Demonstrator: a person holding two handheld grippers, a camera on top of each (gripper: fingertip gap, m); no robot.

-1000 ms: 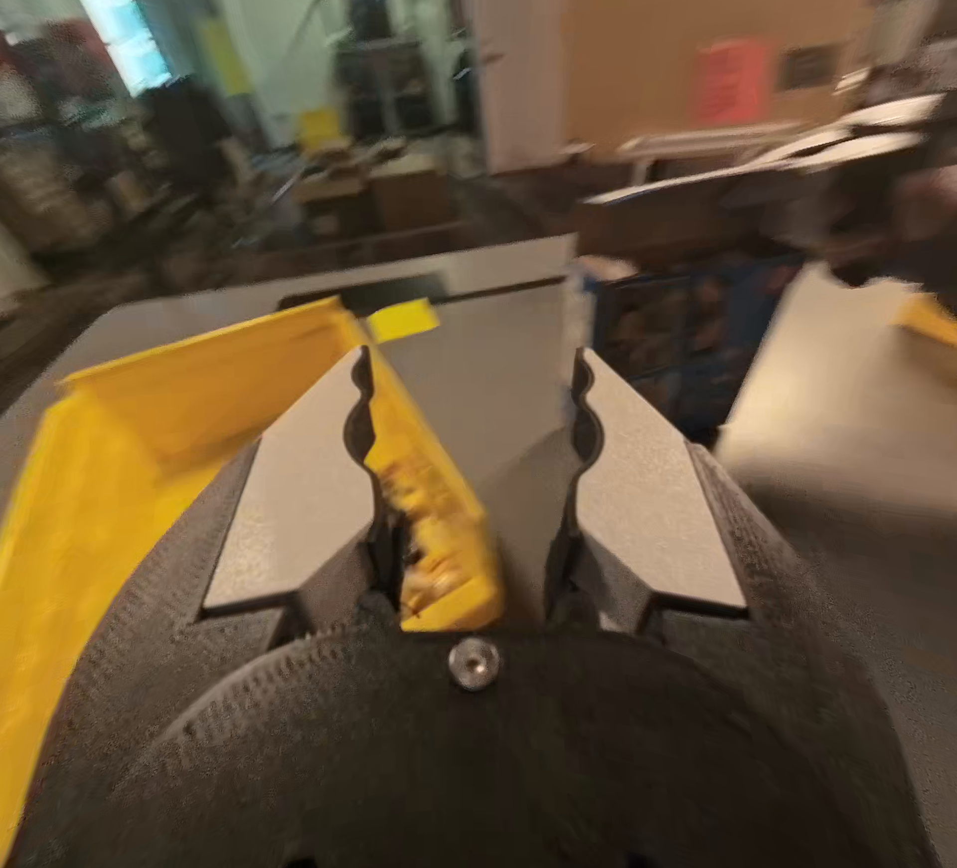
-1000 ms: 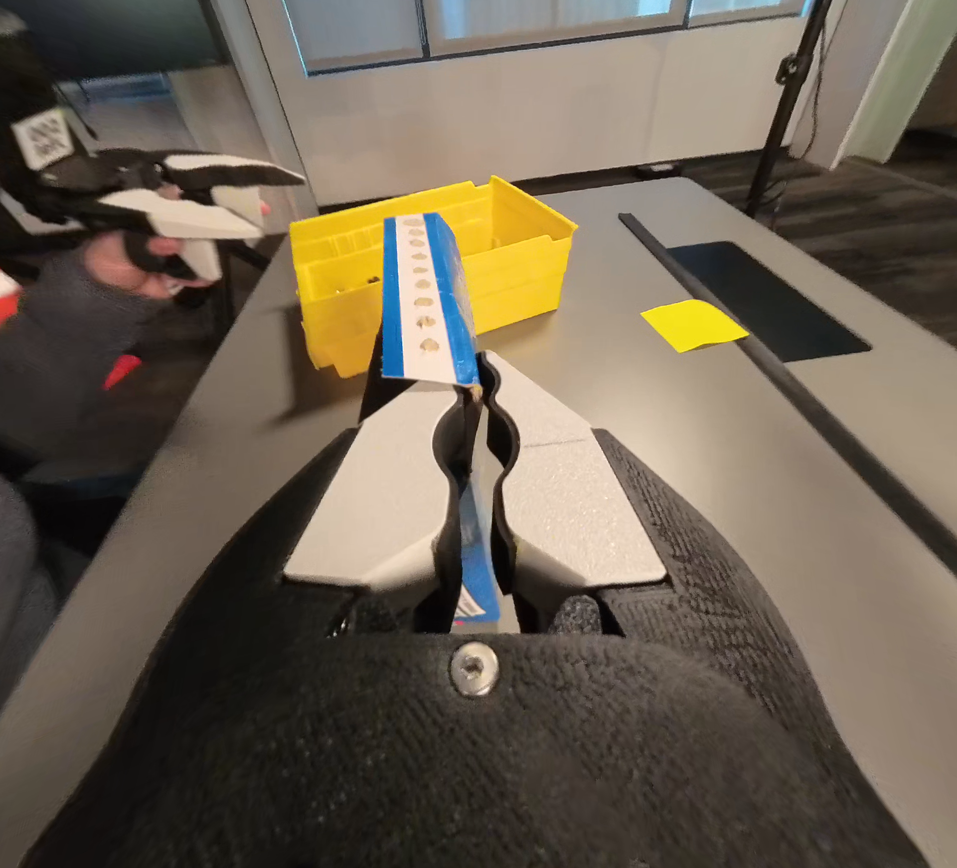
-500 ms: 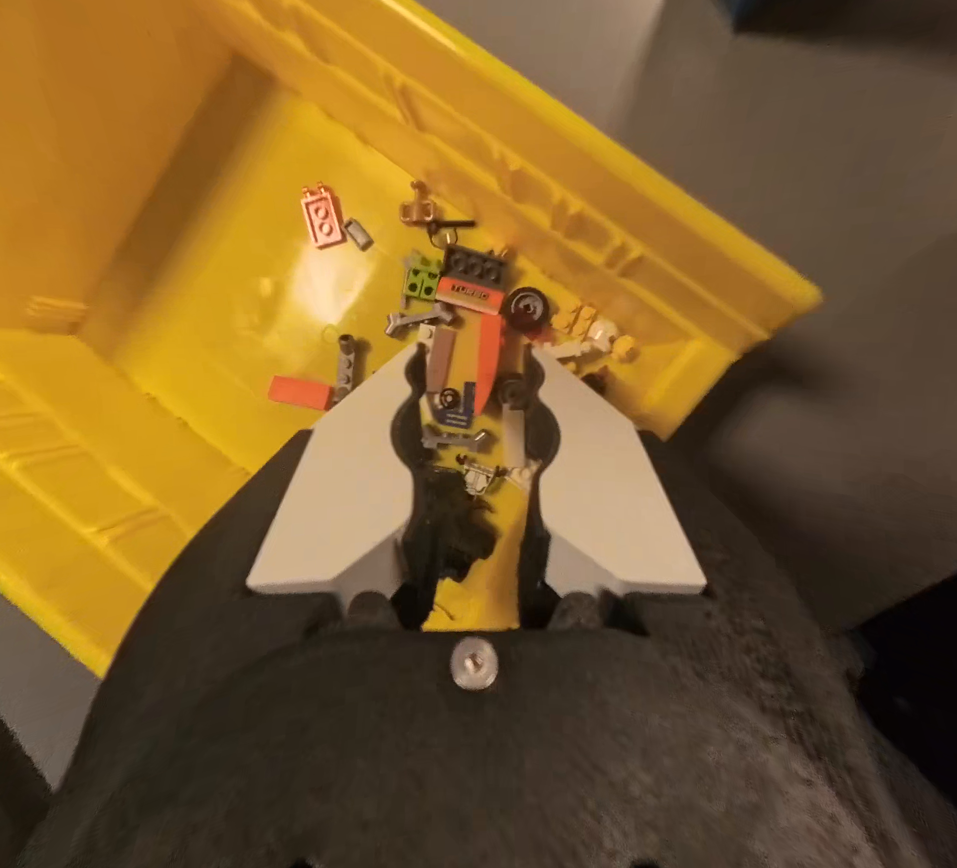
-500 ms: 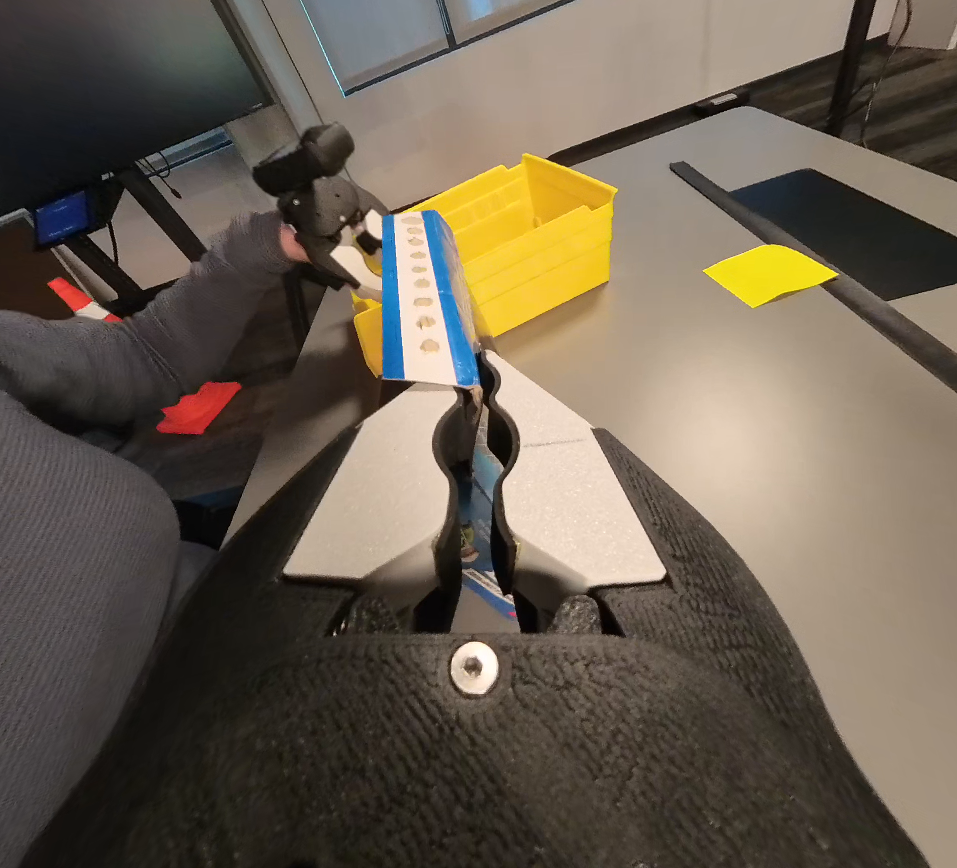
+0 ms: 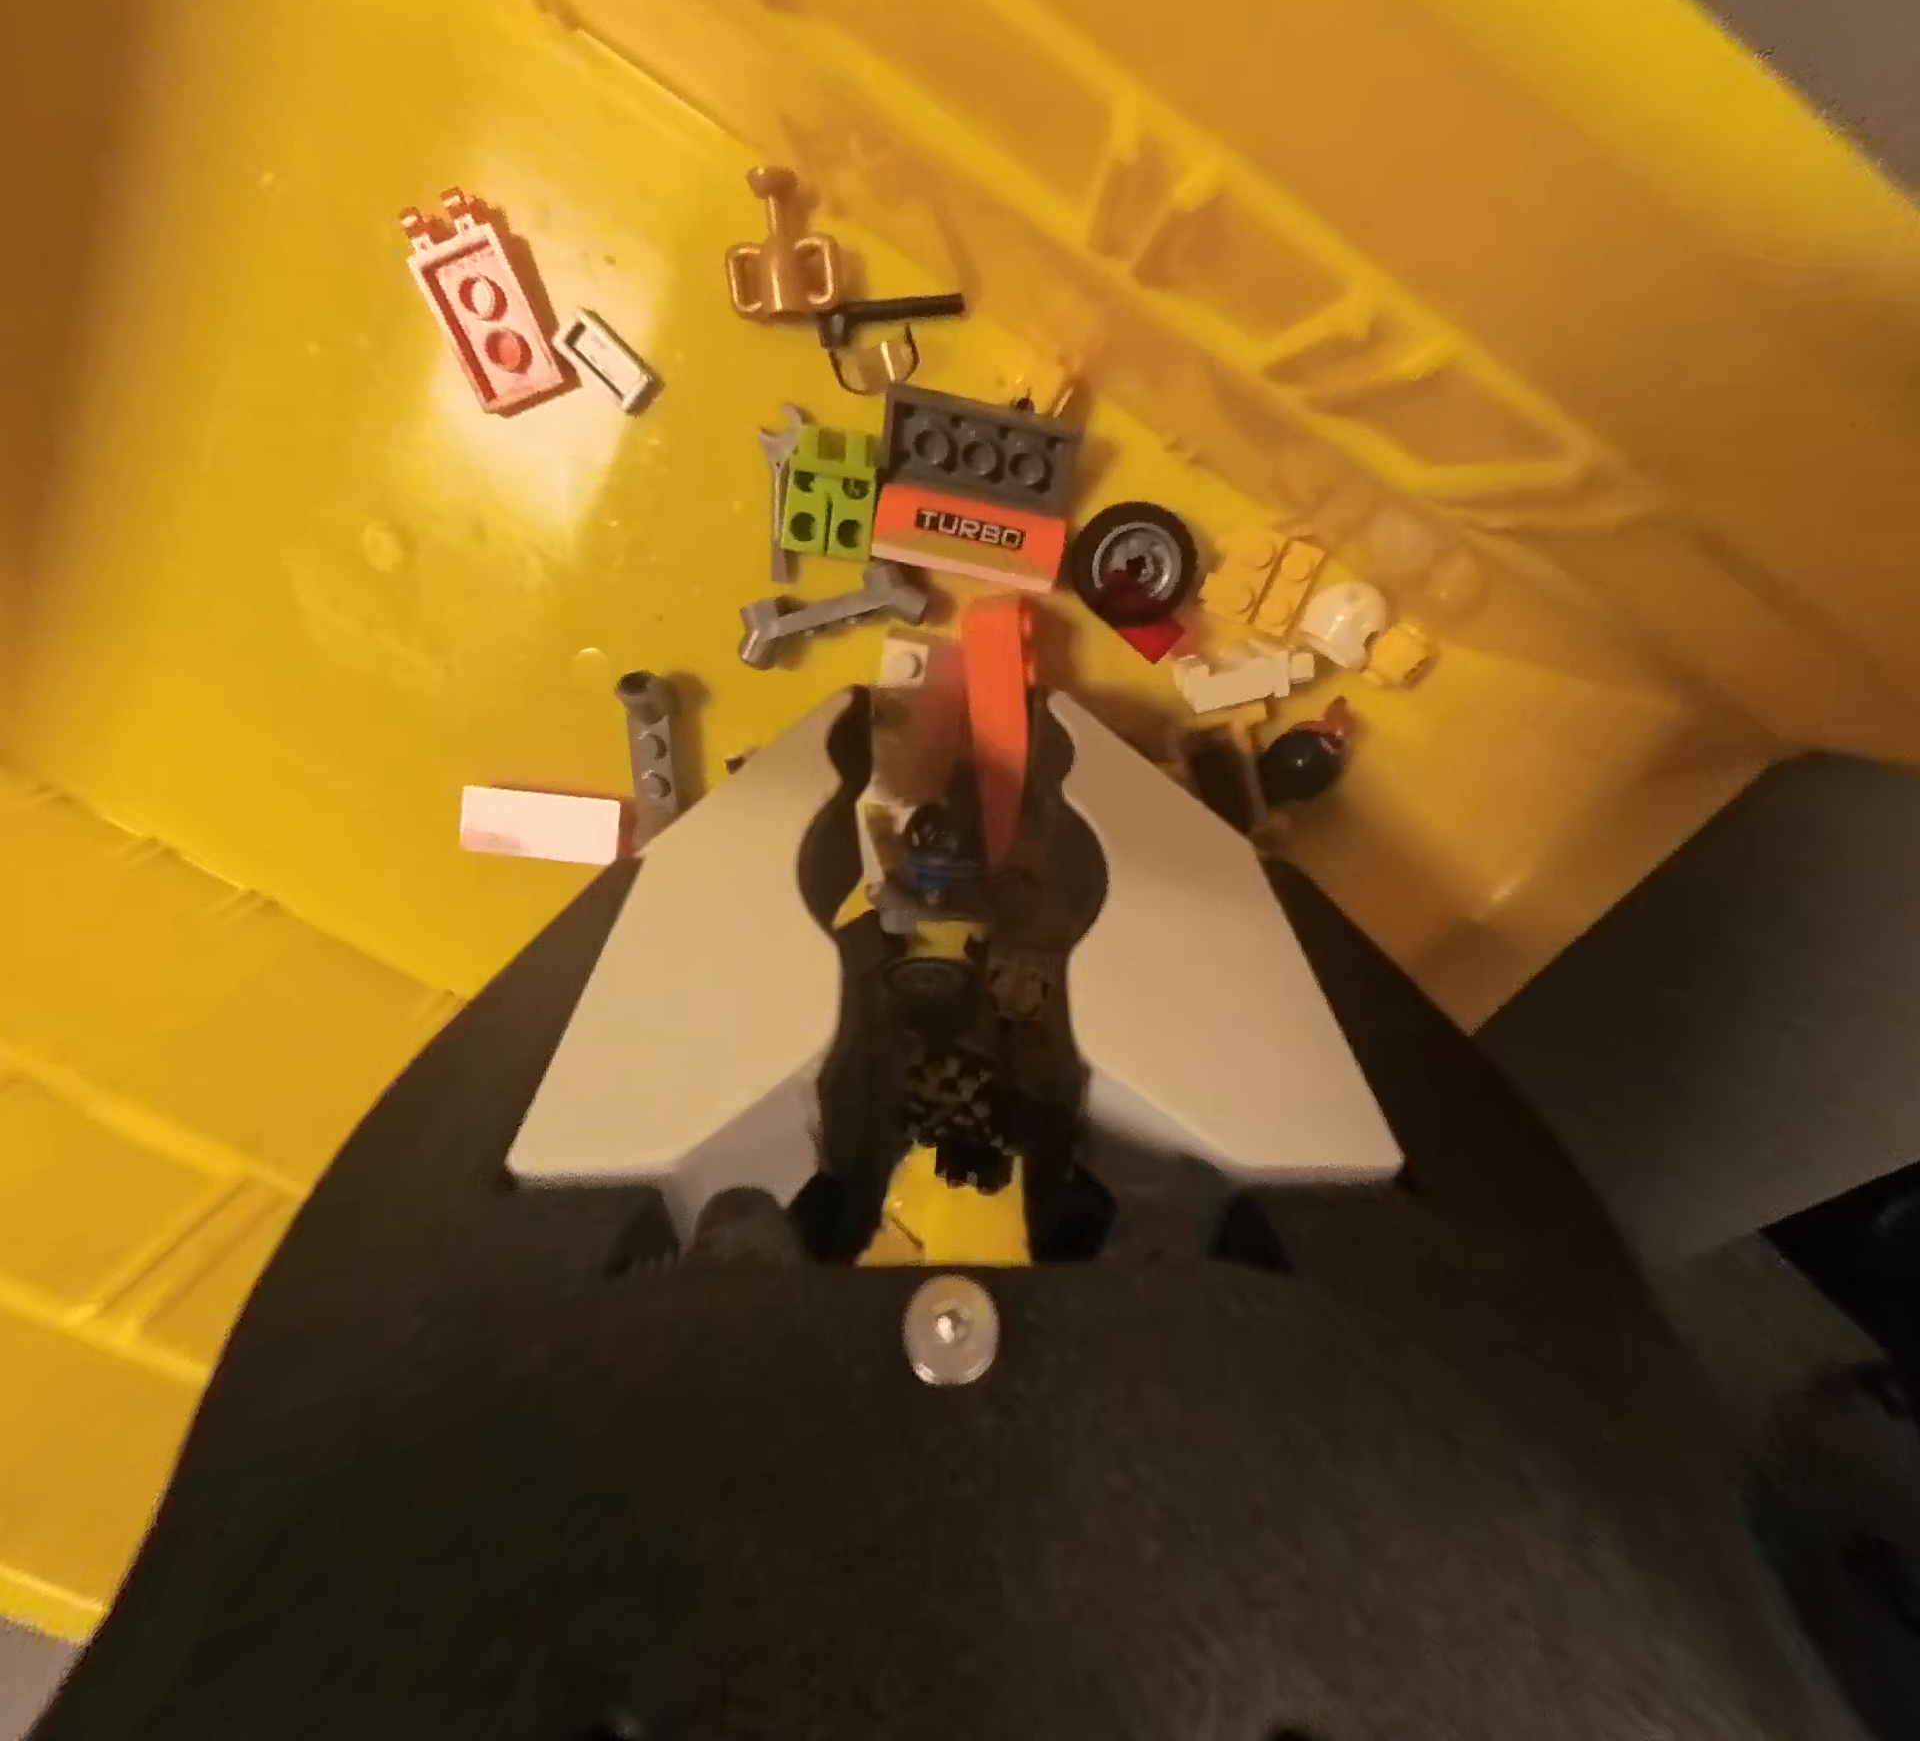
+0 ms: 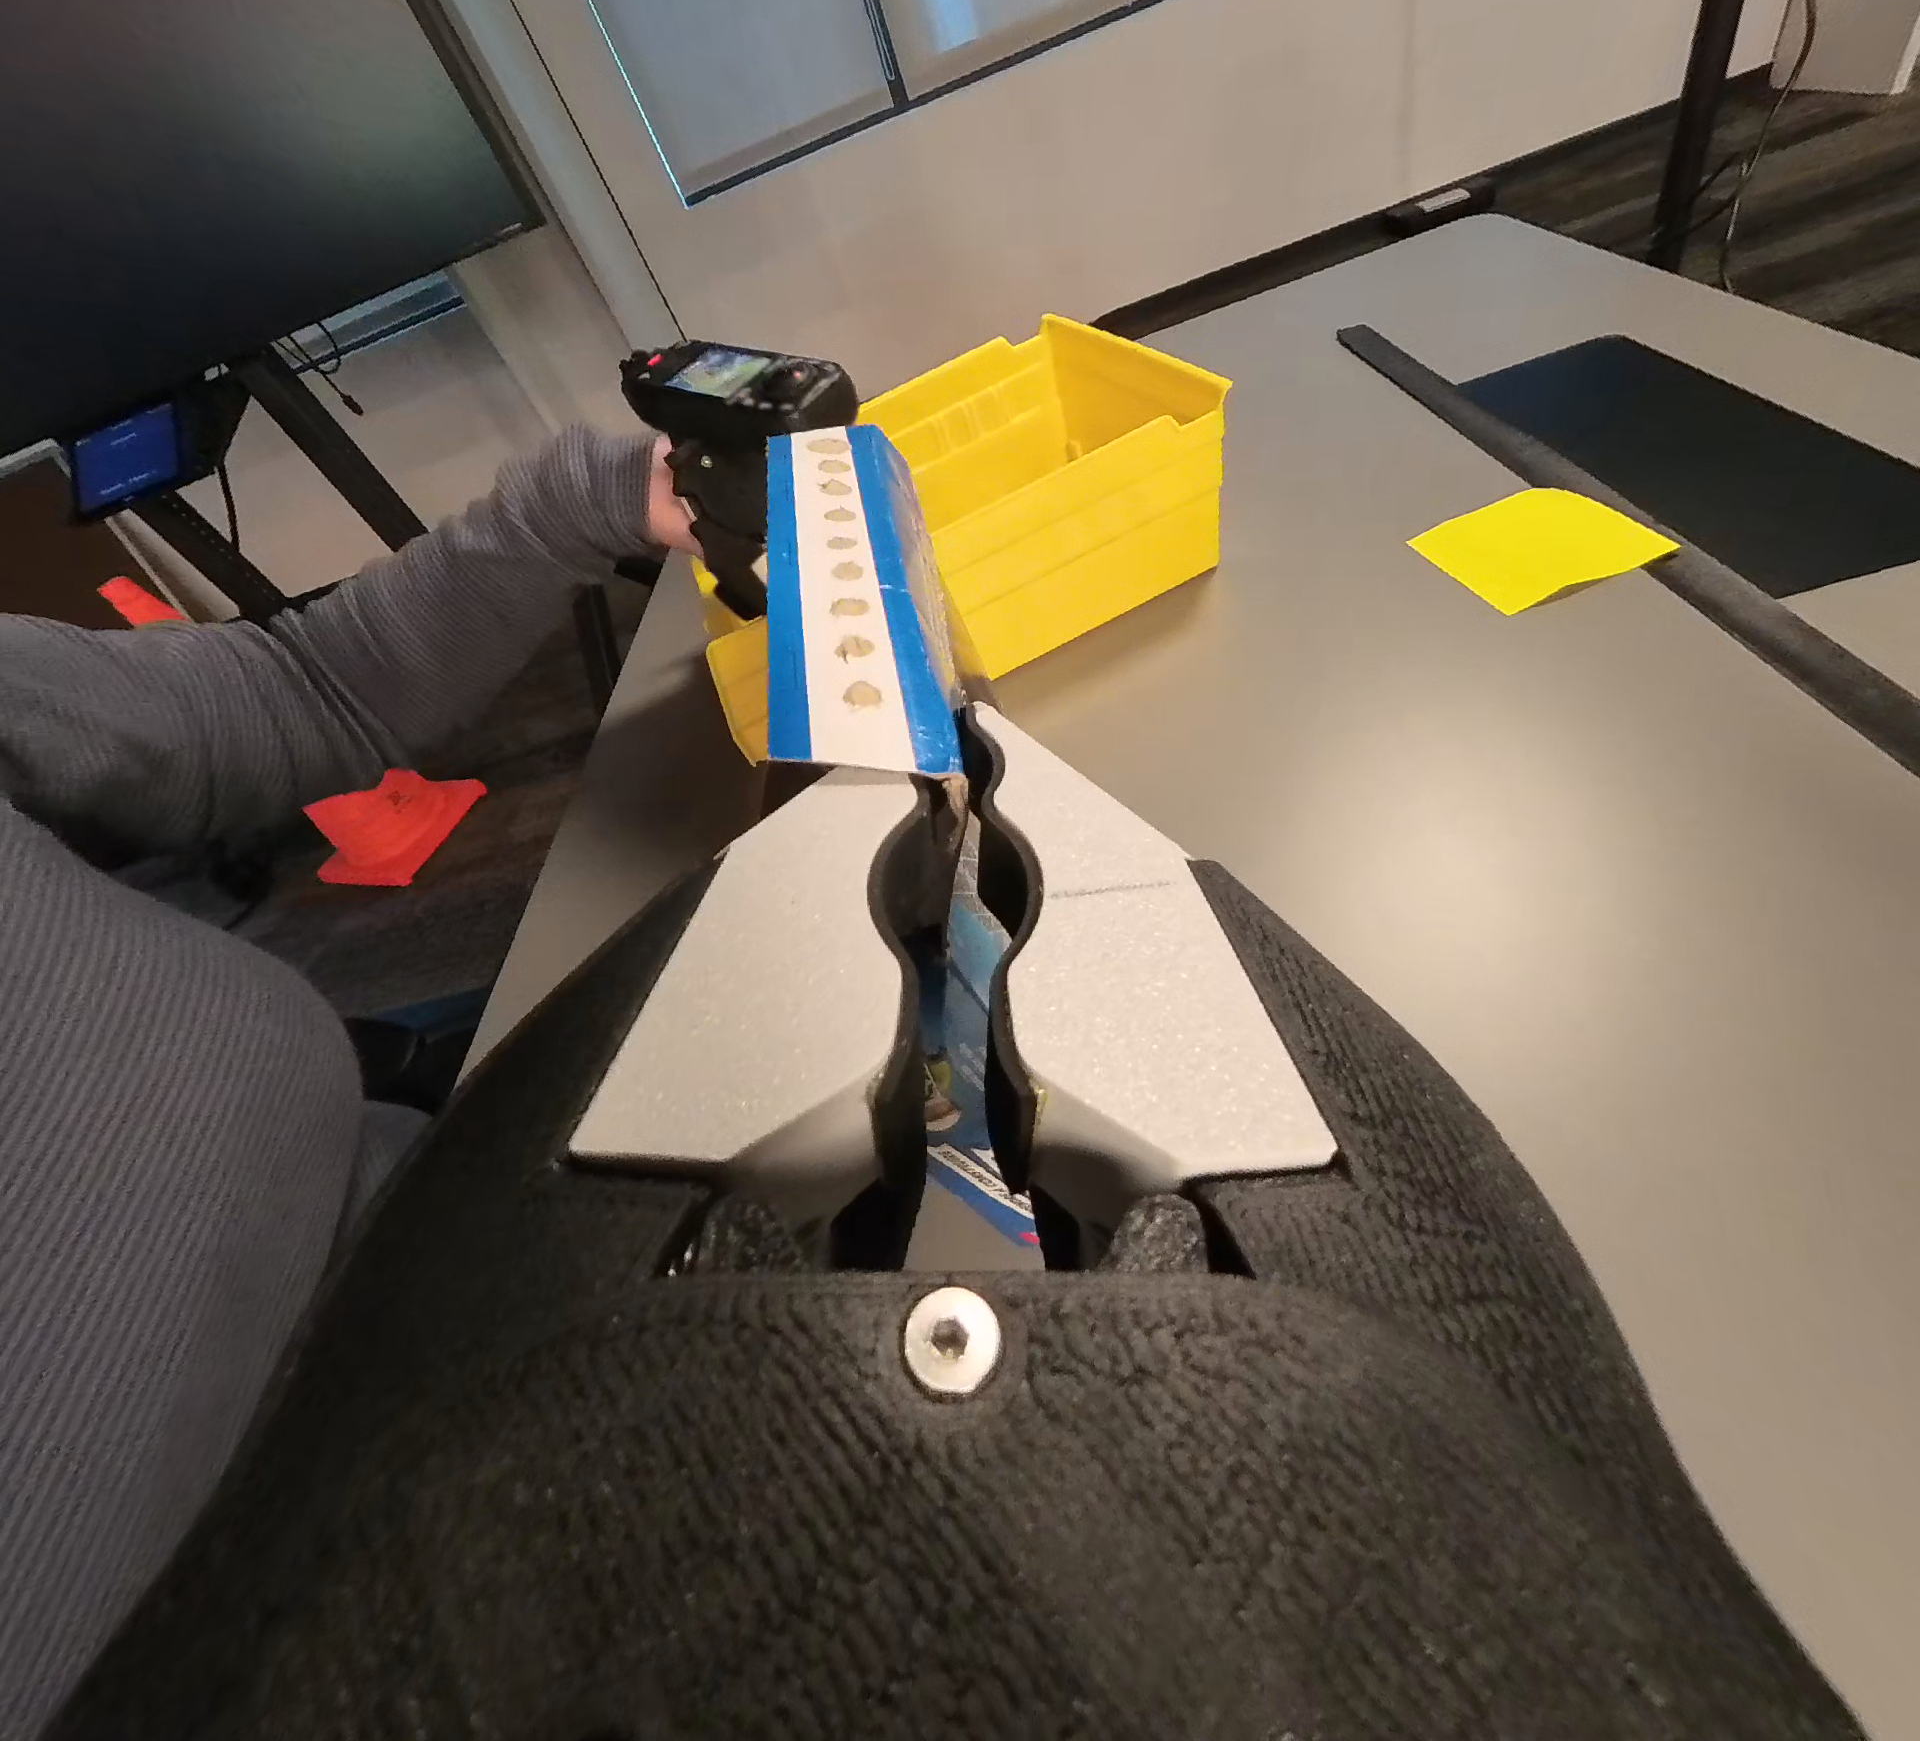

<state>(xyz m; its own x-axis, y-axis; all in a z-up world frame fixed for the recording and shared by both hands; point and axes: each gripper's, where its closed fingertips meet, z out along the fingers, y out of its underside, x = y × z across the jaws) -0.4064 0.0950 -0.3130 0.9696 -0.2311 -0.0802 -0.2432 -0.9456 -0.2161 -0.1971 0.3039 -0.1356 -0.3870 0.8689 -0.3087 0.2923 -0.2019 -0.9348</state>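
Left wrist view: the left claw (image 5: 951,704) reaches down into a yellow plastic bin (image 5: 1299,164), its two pale fingers set narrowly apart around a small toy-brick assembly (image 5: 971,756) with a long orange piece and a grey one. The orange side lies against the right finger (image 5: 1153,860); whether the left finger presses on the grey side cannot be told through the blur. Loose toy pieces lie on the bin floor about the tips: a dark grey studded brick on an orange printed tile (image 5: 971,496), a lime green brick (image 5: 826,512), a black wheel with a grey hub (image 5: 1138,561), a gold piece (image 5: 781,263), a red studded plate (image 5: 486,325), a grey bone-shaped piece (image 5: 821,623) and white pieces (image 5: 1278,663).

Right wrist view: the right claw (image 6: 961,746) is closed on the thin edge of a blue and white cardboard box flap (image 6: 847,611) with a row of punched holes, held up over the grey desk (image 6: 1403,860). Beyond it stands the yellow bin (image 6: 1091,496), where the other claw (image 6: 738,455), held by a hand in a grey sleeve, dips in at the near end. A yellow sticky note (image 6: 1538,548) lies well to the right.
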